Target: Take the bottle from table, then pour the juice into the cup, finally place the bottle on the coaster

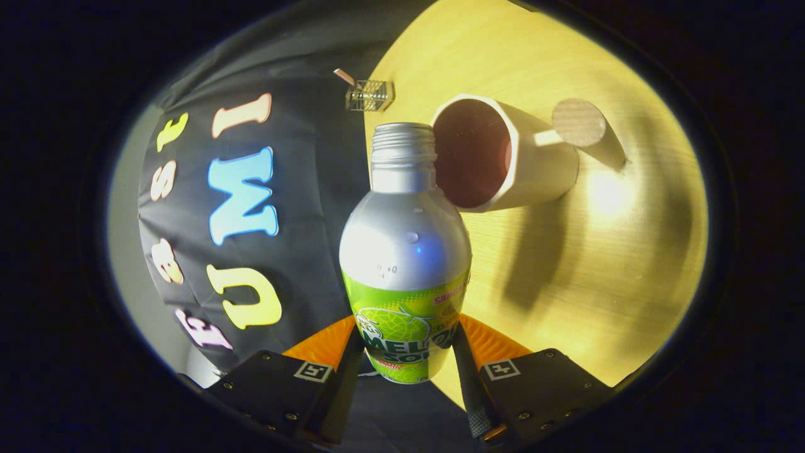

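**Bottle gripped and tipped at the cup; coaster waits**

The gripper (407, 352) is closed on the bottle (405, 251), one finger pressing each side of the green label near the bottom centre of the frame. The bottle is off the table (597, 264), so the first step reads as done. Its silver shoulder and threaded neck run up the middle of the frame, and the cap is off.

The whole scene is rolled: the wooden tabletop stands across the right half of the frame, which suggests the gripper and bottle are turned over towards a pour. The cup (503, 154) sits at upper centre-right, its dark mouth just beside the bottle's neck, the two overlapping in this view. No stream of juice can be seen, and I cannot tell whether any liquid is in the cup, so the pouring looks to be in hand or about to start rather than finished.

The round coaster (578, 123) lies on the table just beyond the cup, bare. Setting the bottle on it is still left. A small clear holder (370, 95) stands at upper centre near the table's edge.
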`<action>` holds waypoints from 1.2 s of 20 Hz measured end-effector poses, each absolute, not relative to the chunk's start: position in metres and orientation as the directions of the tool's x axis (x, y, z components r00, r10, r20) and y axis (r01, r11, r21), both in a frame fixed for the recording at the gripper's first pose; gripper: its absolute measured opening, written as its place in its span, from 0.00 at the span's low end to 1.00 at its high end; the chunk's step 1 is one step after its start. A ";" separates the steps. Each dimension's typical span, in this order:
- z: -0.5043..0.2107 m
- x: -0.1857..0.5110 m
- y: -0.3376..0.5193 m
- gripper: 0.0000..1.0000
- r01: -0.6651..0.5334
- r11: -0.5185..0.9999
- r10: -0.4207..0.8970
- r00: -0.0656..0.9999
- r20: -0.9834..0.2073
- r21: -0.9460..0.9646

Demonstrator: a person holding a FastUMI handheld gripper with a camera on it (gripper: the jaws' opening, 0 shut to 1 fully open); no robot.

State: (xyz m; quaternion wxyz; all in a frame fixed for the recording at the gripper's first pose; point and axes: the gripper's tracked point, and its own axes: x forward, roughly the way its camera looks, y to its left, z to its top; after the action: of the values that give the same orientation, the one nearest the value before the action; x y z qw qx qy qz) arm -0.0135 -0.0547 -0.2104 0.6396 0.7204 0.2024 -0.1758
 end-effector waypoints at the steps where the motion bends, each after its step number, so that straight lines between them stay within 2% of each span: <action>1: -0.216 -0.015 -0.053 0.72 0.525 -0.061 0.064 0.851 -0.521 0.849; 8: -0.249 -0.028 -0.044 0.72 0.560 0.233 0.044 0.811 -0.584 0.795; 16: -0.255 -0.020 -0.055 0.73 0.556 0.433 -0.077 0.807 -0.586 0.709; 24: -0.265 -0.009 -0.056 0.73 0.561 0.632 -0.172 0.774 -0.609 0.535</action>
State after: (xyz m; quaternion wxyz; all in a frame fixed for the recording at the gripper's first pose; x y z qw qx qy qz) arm -0.0093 -0.0563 -0.2650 0.8647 0.3732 0.2609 -0.2120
